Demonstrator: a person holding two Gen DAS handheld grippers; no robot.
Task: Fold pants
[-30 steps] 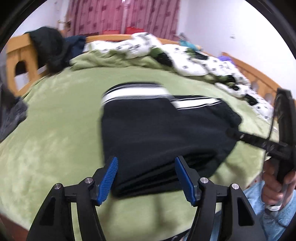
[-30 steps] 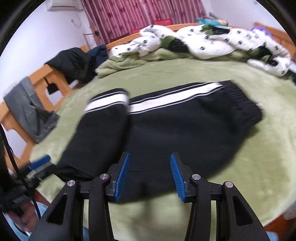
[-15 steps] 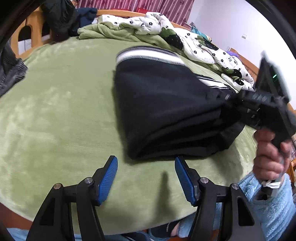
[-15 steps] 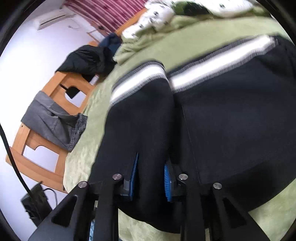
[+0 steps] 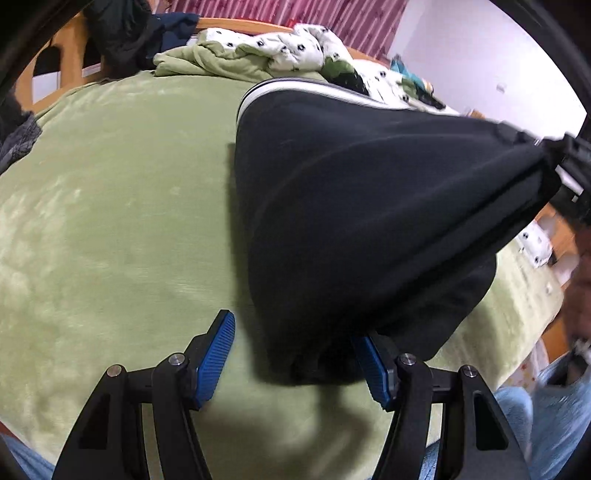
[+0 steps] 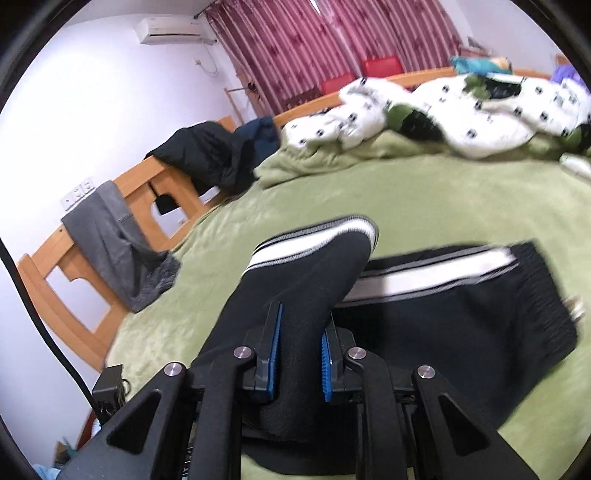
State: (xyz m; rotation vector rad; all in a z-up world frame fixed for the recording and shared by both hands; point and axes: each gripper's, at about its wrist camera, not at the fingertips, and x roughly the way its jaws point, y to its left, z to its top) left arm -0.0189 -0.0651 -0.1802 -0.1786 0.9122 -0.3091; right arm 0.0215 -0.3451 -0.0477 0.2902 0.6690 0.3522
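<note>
Right tongs (image 6: 300,345) closing on lifted black pants (image 6: 306,280), angled downward

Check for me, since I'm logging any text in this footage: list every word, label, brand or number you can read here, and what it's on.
None can be read.
The air conditioner has a small mark on its front, too blurred to read.
The white quilt carries only small dark pattern marks, no letters.
The black pants show white stripes, no lettering.
The wall sockets show no text.
</note>
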